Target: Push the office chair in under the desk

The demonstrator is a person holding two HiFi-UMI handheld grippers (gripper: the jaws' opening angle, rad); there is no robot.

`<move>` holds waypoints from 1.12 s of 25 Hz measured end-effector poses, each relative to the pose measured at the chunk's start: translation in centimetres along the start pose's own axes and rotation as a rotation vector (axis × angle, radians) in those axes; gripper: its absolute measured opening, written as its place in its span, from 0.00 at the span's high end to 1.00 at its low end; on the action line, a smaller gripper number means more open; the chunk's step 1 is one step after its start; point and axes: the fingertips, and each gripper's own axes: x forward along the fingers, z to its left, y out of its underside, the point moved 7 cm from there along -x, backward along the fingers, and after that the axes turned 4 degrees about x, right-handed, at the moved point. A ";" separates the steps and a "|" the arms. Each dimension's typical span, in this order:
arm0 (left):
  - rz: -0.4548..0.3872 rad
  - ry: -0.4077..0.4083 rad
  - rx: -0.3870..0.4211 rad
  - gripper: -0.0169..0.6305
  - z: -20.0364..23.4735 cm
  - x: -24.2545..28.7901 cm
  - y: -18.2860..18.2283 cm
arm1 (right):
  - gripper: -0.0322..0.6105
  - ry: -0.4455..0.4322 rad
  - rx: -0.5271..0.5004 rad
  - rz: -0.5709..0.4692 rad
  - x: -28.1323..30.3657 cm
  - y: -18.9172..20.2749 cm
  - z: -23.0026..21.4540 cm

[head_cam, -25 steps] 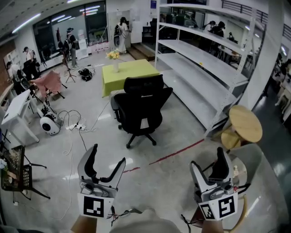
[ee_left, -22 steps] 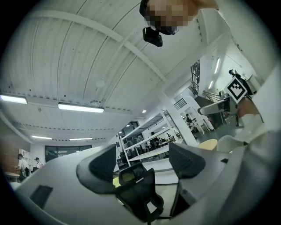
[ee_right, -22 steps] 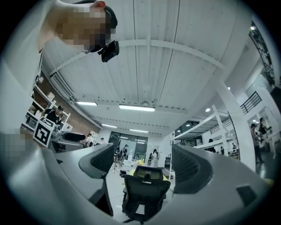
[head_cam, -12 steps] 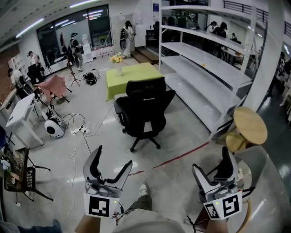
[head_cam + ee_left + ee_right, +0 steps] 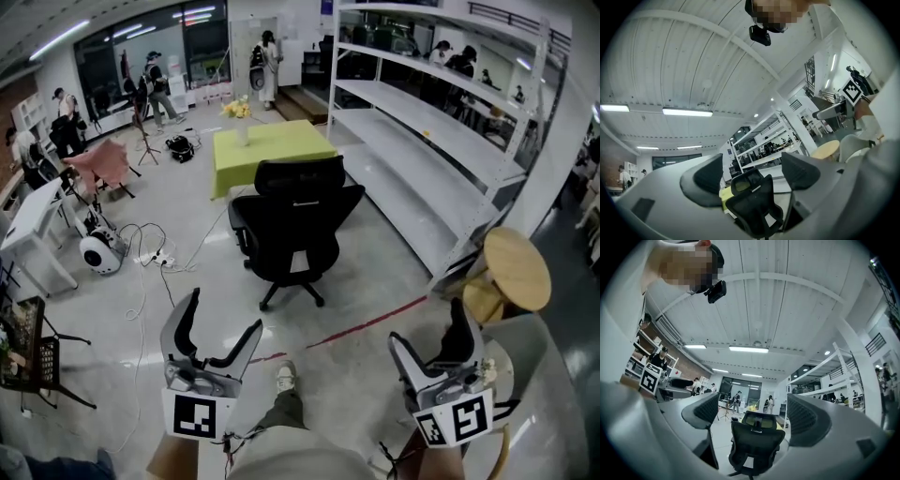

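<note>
Office chair [image 5: 292, 230], all black with a headrest and a star-shaped wheeled base, sits out on the shiny grey concrete floor [image 5: 375, 281]. It's just in front of the surface [image 5: 267, 150] draped in lime-green cloth, backrest facing the camera, not tucked under. Big white metal shelving [image 5: 422, 122] runs along the right, with a round wooden table [image 5: 516, 267] nearer. Left tool [image 5: 223, 317] and right tool [image 5: 428, 328] are both spread wide with nothing in them, well short of the chair.

chair [image 5: 292, 220]: matt black mesh | floor [image 5: 375, 366]: glossy concrete | stool [image 5: 516, 267]: wood
</note>
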 end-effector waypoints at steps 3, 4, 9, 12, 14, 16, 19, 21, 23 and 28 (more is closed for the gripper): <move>0.007 0.003 -0.013 0.38 0.9 2.8 1.3 | 0.25 -0.006 0.001 0.019 2.8 1.3 -1.1; 0.010 0.003 -0.021 0.38 1.3 3.7 1.8 | 0.25 -0.008 0.003 0.028 3.7 1.8 -1.5; 0.034 0.018 -0.015 0.38 2.9 8.7 4.3 | 0.25 -0.004 0.012 0.057 8.5 4.0 -3.6; 0.033 0.024 -0.006 0.38 4.1 11.8 5.5 | 0.25 0.008 0.029 0.061 11.4 5.1 -4.9; 0.042 0.033 -0.008 0.38 5.3 13.9 6.3 | 0.25 0.006 0.034 0.069 13.6 5.7 -5.6; 0.054 0.035 -0.018 0.38 6.5 16.0 7.2 | 0.25 0.000 0.034 0.084 15.9 6.3 -6.2; 0.071 0.048 -0.026 0.38 8.0 18.9 8.6 | 0.25 -0.008 0.039 0.106 19.4 7.4 -6.9; 0.079 0.071 0.009 0.38 9.1 20.8 9.8 | 0.25 -0.017 0.037 0.121 21.9 8.3 -7.3; 0.063 0.111 0.102 0.38 10.5 23.0 10.5 | 0.25 -0.032 0.029 0.144 24.5 9.2 -7.5; 0.051 0.159 0.165 0.38 13.6 28.3 12.7 | 0.24 -0.107 -0.023 0.234 31.2 11.4 -8.7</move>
